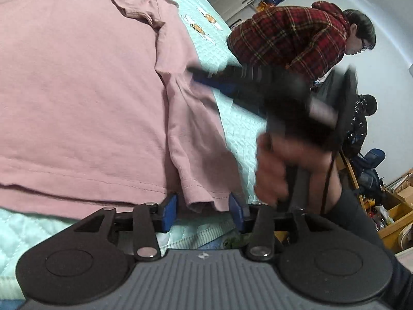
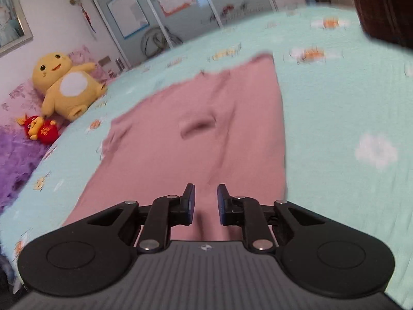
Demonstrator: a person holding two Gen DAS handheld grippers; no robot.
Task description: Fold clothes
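A pink shirt (image 1: 77, 90) lies spread flat on the mint quilt (image 1: 242, 131) of a bed. Its near sleeve cuff (image 1: 201, 199) lies between the blue pads of my left gripper (image 1: 203, 205), which stand apart and do not press it. My right gripper (image 1: 198, 75), blurred in the left wrist view, reaches in from the right to the sleeve seam, where the cloth gathers toward its tips. In the right wrist view, my right gripper (image 2: 206, 201) has its pads close together over the pink shirt (image 2: 206, 129), with a ridge of fabric pinched between them.
A hand (image 1: 271, 170) grips the right tool's handle. A person in a red plaid shirt (image 1: 289, 36) bends over the bed's far side. A yellow plush toy (image 2: 67, 85) and a small red one (image 2: 41, 129) sit by the purple pillows. Wooden boxes (image 1: 395, 211) stand on the floor.
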